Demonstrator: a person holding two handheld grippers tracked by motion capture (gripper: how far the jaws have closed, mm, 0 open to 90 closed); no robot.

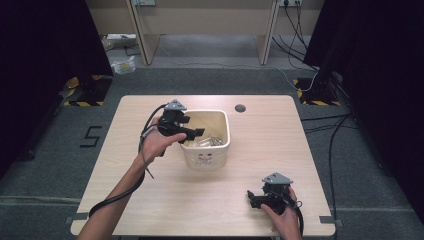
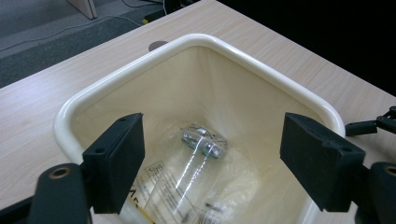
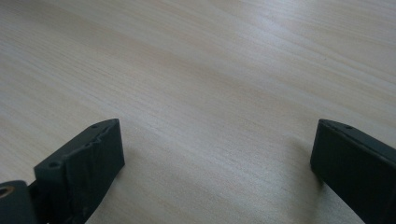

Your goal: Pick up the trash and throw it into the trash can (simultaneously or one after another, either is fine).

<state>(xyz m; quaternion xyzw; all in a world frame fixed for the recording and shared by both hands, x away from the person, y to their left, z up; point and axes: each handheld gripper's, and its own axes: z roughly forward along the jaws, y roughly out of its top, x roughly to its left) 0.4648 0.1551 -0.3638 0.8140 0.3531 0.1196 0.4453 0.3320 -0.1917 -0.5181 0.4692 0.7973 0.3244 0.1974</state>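
The table is a pale wood-grain laminate slab with rounded corners and a small round hole near its far edge; it stands on grey carpet, with black curtains at both sides, yellow-and-black hazard tape at their feet, cables across the floor at the right, and the legs of a light wooden desk at the back. Near the middle of the table sits a cream plastic tub, squarish with rounded corners, a thick rolled rim and smooth glossy walls. Inside it, on the bottom, lies a clear crinkled bag with printed lettering and small shiny metal parts in it. The left gripper hovers over the tub's left rim, its flat matte black jaws wide apart and holding nothing, aimed down at the bag. The right gripper rests low on the near right of the table, well apart from the tub, its jaws likewise spread over bare wood
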